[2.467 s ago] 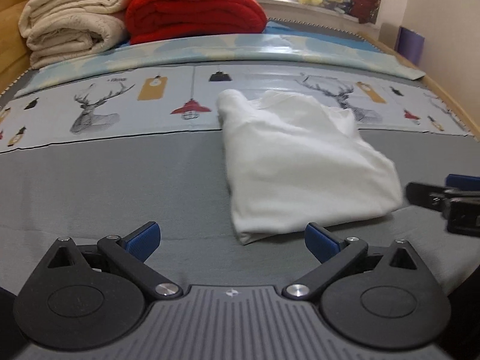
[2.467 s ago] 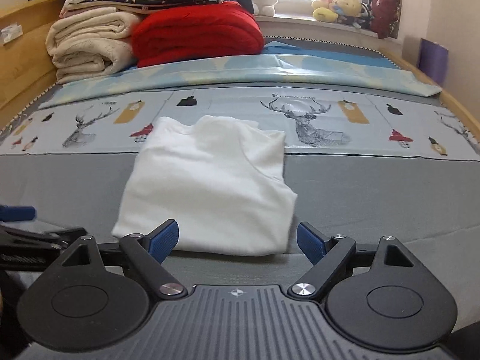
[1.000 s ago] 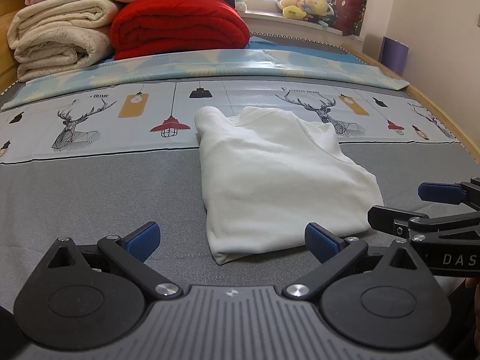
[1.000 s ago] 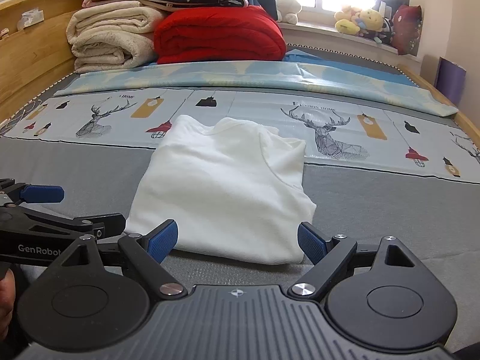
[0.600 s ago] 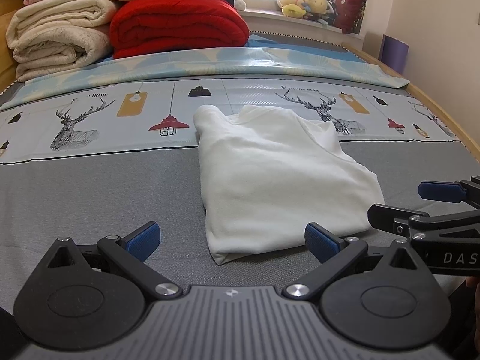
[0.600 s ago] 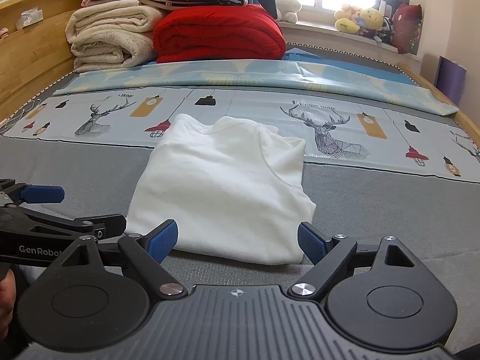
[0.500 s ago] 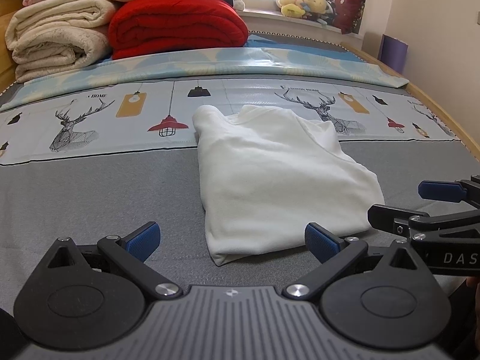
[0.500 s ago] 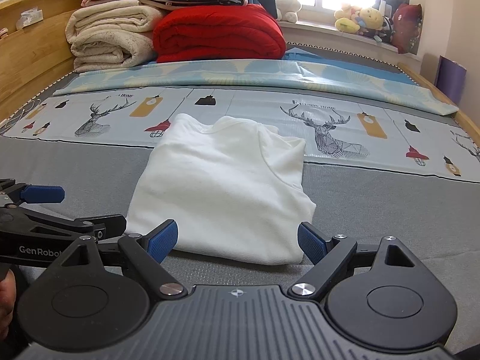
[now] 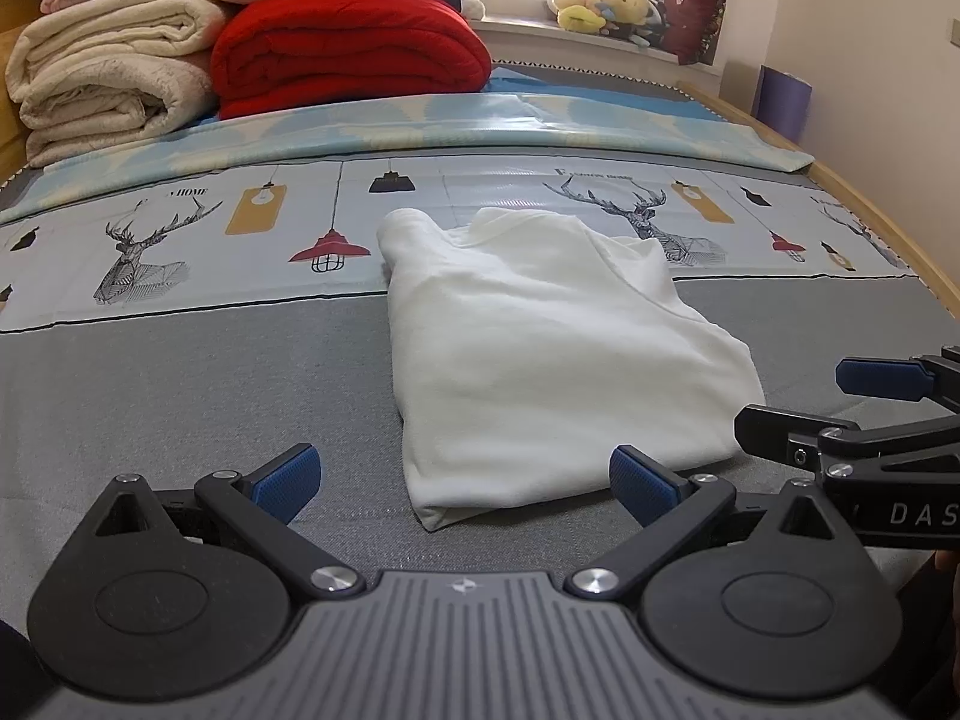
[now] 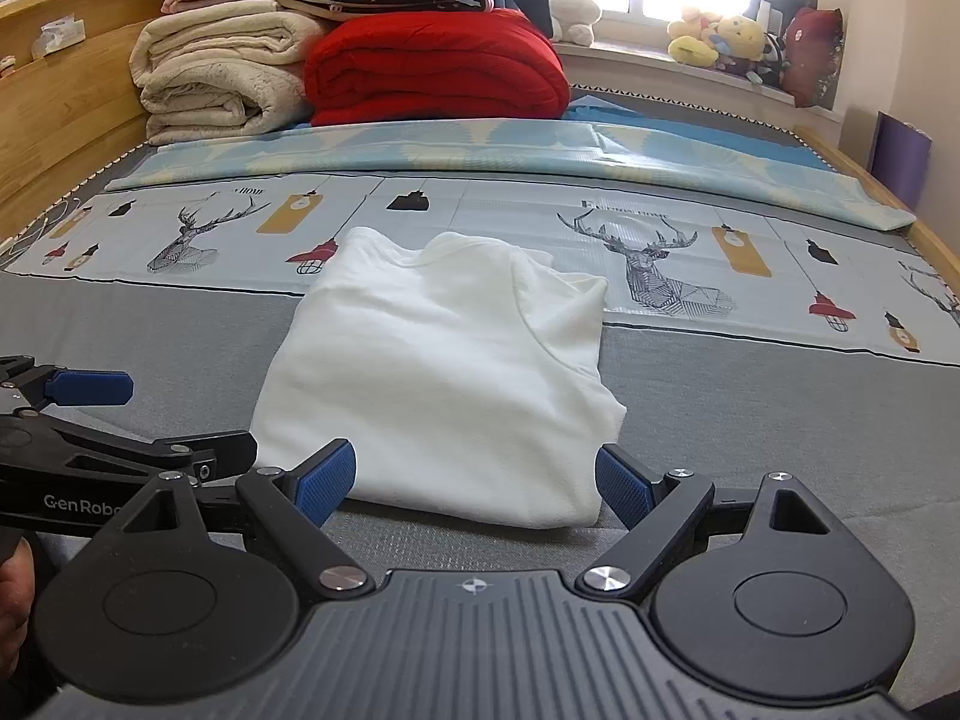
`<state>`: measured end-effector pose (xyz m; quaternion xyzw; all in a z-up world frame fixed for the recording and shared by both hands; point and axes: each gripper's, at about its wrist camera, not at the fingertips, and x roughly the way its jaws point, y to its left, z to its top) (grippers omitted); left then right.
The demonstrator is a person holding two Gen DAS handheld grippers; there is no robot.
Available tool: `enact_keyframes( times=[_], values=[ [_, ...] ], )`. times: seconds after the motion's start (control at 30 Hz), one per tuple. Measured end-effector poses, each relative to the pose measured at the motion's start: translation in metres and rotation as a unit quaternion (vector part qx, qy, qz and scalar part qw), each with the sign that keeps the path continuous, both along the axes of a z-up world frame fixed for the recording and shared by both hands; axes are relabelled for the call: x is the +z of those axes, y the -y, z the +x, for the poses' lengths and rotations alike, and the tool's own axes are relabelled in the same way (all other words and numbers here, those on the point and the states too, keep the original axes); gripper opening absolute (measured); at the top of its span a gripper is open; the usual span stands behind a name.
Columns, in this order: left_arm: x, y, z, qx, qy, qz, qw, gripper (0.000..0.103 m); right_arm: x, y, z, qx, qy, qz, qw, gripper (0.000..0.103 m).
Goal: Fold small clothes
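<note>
On the bed (image 9: pixel 180 396), across the line where the grey cover meets the deer-print sheet, lies the white garment (image 9: pixel 552 360), already folded into a compact, roughly rectangular packet with its sleeves tucked in and its collar end toward the far side. Both grippers hover at the near edge of it, side by side and just off the cloth: the left gripper (image 9: pixel 462 483) has its fingers spread wide with nothing between them, and the right gripper (image 10: pixel 474 480) likewise stands wide and empty, its blue pads flanking the near hem without touching it. From the right view the garment (image 10: pixel 444 378) looks flat and fairly tidy, with a slight ridge down its right side where one layer overlaps. Judging by this, most of the folding is done; what may remain is a last fold bringing the near hem up to the collar, or simply setting the piece aside. Stacked blankets (image 10: pixel 432 66) sit well beyond, at the far end.
</note>
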<state>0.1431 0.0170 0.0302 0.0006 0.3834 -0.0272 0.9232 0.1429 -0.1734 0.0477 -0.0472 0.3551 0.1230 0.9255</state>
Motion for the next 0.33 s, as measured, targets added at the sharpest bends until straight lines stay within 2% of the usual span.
enact_keyframes(
  times=[0.33],
  values=[
    [0.0002,-0.0004,-0.0007,-0.001,0.004,0.003,1.0000,0.103,-0.0018,0.0023,0.0012,0.001,-0.001,0.002,1.000,0.088]
  ],
)
